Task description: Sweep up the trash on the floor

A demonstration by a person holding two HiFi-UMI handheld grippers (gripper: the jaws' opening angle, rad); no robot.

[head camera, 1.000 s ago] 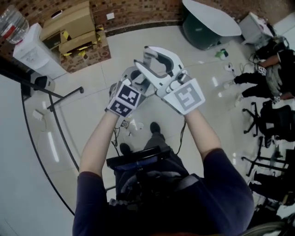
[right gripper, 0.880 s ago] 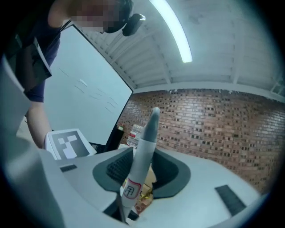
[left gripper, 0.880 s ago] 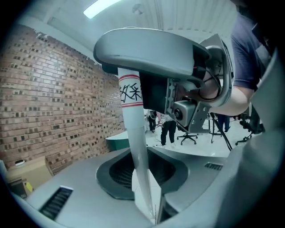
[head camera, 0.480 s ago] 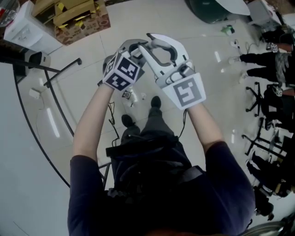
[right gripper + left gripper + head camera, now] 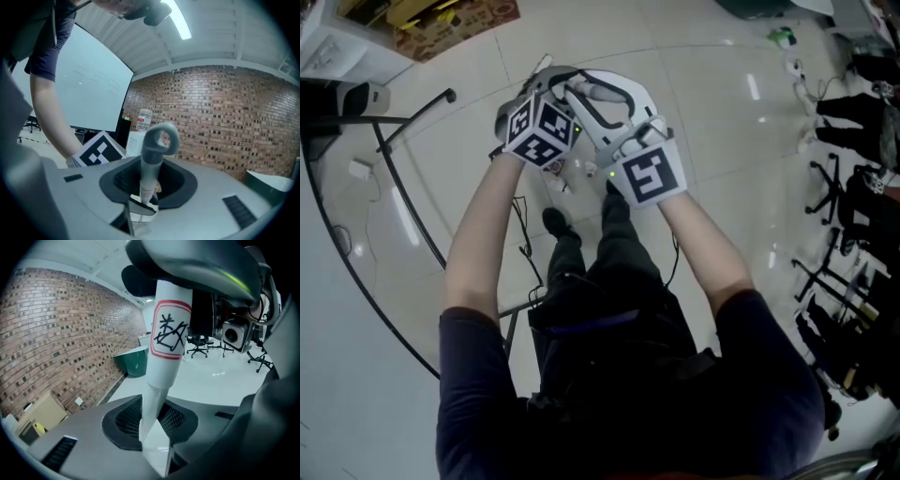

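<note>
Both hands have sunk toward the floor [image 5: 722, 141], left gripper [image 5: 154, 446] pinching a white handle [image 5: 166, 348], right gripper [image 5: 140, 206] just closing onto a grey handle [image 5: 152, 159], trash [image 5: 562, 178] near the shoes.

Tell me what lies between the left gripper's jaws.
The left gripper clamps a white handle with a red-framed label between its jaws; the left gripper view shows it.

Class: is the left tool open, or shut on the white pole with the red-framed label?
Shut on it: the left gripper view shows the white pole standing pinched between the jaws of the left tool.
</note>
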